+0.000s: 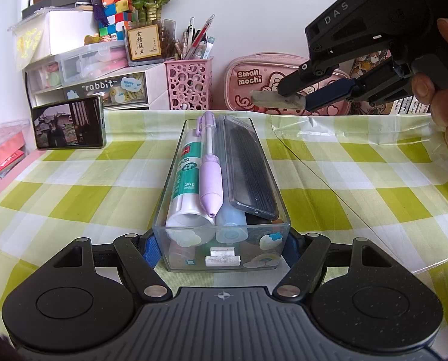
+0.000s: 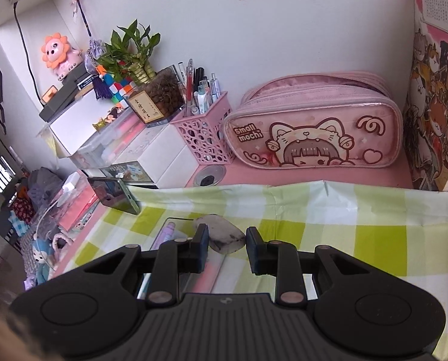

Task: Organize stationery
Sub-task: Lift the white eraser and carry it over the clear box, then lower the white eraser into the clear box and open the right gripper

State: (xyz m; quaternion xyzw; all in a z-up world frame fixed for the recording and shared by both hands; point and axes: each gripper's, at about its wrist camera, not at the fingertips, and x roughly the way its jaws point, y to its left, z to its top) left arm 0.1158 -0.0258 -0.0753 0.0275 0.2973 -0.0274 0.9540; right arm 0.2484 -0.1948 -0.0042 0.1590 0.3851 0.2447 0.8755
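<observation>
Left tongs (image 1: 221,246) clamp the near end of the clear box (image 1: 221,186), center frame on the checked bench (image 1: 73,198); glue stick (image 1: 185,180) and purple pen (image 1: 211,168) lie inside. Right tongs (image 1: 299,97), upper right, grasp a grey eraser (image 1: 272,97) raised above the box's far end.

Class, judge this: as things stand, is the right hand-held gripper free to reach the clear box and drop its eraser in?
Probably yes. The right hand-held gripper, holding the eraser, hangs above the clear box, which is open-topped but nearly full. The left hand-held gripper clamps only its near end.
</observation>
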